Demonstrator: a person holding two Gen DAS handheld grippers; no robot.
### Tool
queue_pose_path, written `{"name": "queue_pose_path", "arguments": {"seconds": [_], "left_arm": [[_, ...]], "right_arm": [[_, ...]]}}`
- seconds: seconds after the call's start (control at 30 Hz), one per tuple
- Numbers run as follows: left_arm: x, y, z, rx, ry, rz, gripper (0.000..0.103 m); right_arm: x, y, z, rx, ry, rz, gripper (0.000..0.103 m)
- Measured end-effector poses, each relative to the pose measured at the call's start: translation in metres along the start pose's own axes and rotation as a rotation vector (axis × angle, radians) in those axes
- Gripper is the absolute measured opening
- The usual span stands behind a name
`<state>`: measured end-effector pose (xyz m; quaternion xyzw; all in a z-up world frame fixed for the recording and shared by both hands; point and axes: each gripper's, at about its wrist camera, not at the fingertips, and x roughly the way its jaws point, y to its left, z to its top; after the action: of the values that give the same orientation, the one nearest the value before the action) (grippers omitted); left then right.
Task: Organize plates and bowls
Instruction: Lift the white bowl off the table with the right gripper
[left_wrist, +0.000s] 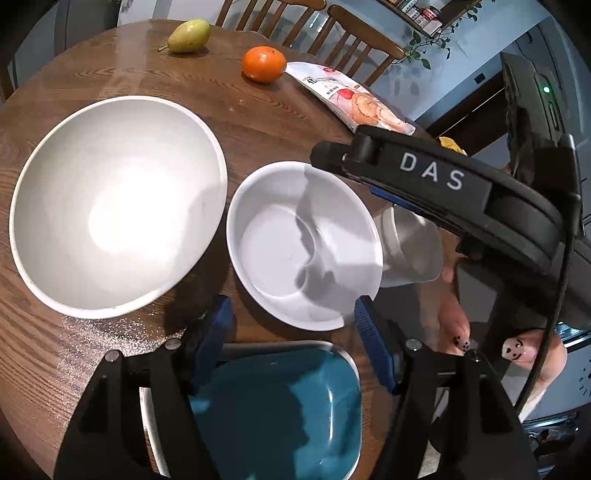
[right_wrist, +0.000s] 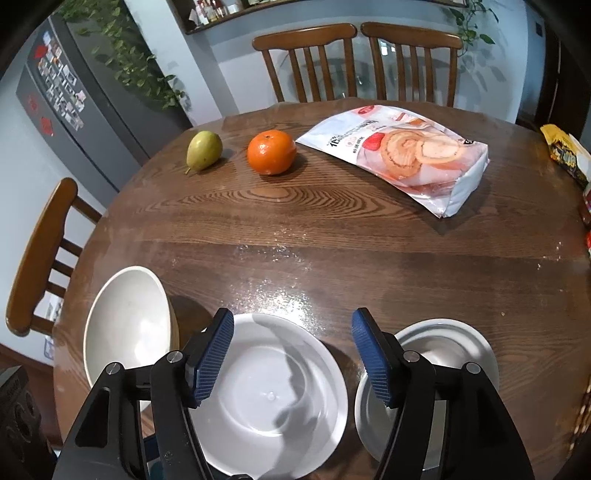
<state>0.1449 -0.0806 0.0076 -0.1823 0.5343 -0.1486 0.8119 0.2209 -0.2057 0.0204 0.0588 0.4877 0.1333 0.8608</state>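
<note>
Right wrist view: the right gripper (right_wrist: 291, 354) hangs with its jaws spread wide and nothing between them, its blue ribbed pads (right_wrist: 214, 360) straddling the near rim of the middle white bowl (right_wrist: 269, 398). At 9 o'clock from that bowl sits the large white bowl (right_wrist: 129, 325), close beside it, though I cannot tell if the rims touch. At 3 o'clock lies the small white bowl (right_wrist: 443, 354), partly hidden behind the right finger. Farther out on the wooden table (right_wrist: 314, 229), toward 12 o'clock, rest a pear (right_wrist: 204, 149), an orange (right_wrist: 271, 151) and a snack bag (right_wrist: 402, 158), well apart from the dishes.

In the left wrist view, the left gripper (left_wrist: 293, 336) is likewise wide and empty, poised above a teal square dish (left_wrist: 288, 413) at 6 o'clock, with the middle bowl just ahead.

These bowls look like glazed ceramic: stiff, fairly heavy for their size, slick and breakable. A pinch across the rim wall, one pad inside and one outside, seems the surest hold; the ribbed pads should help against the glaze. The large bowl would likely sag from a single rim pinch, so nesting the smaller bowls into it appears safer than lifting it. Setting one down hard could chip a rim.
</note>
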Motion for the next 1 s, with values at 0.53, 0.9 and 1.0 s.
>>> {"name": "queue_pose_path", "arguments": {"seconds": [0.53,0.9,1.0], "left_arm": [[0.007,-0.001,-0.001,-0.008,0.006,-0.035,0.05],[-0.007,-0.004,-0.001,0.0,-0.025,-0.059,0.052],[-0.014,-0.005,0.0,0.009,-0.036,-0.072,0.052]], "right_arm": [[0.001,0.002,-0.003,0.02,0.066,0.087,0.069],[-0.031,0.009,-0.002,0.01,-0.002,0.115,0.069],[-0.04,0.009,-0.002,0.01,-0.023,0.128,0.069]]}}
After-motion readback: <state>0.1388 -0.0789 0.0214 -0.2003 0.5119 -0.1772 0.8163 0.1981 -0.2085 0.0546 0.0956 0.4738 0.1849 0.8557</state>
